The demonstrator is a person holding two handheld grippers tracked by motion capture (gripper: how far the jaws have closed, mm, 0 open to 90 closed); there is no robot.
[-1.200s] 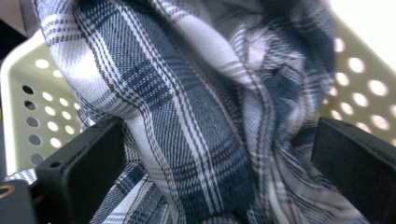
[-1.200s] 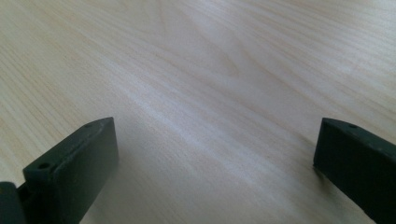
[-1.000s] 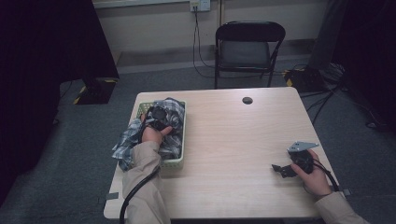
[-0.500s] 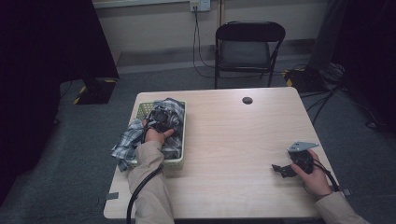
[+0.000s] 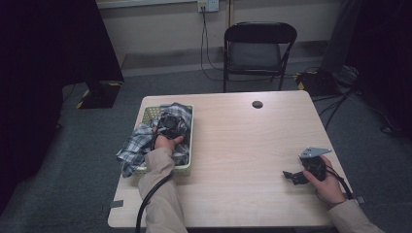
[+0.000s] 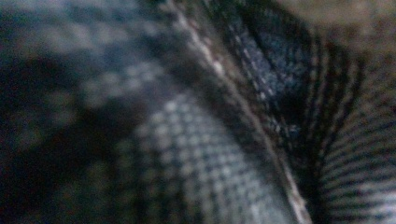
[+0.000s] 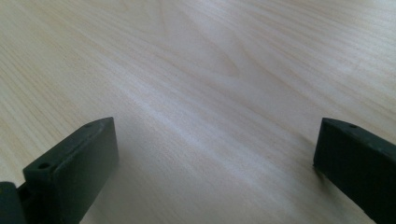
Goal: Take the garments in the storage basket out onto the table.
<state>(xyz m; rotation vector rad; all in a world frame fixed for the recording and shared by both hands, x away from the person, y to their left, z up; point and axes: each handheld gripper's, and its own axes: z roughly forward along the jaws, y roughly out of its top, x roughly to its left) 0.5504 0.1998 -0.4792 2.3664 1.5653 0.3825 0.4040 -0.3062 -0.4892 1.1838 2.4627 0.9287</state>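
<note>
A blue-and-white plaid cloth fills a pale green basket at the table's left and spills over its near-left rim. My left gripper points down into the heap, with its tips buried in the folds. In the left gripper view the plaid cloth and a stitched seam press up close and blurred. Its jaws have just been closing; how they stand on the cloth is hidden. My right gripper rests low over the bare table at the near right, open with nothing between its fingers.
A small black round cap lies near the table's far edge. A black folding chair stands behind the table. Cables and dark gear lie on the floor at the far right.
My left gripper has sunk deeper into the cloth in the basket. The right hand and its gripper have kept still.
</note>
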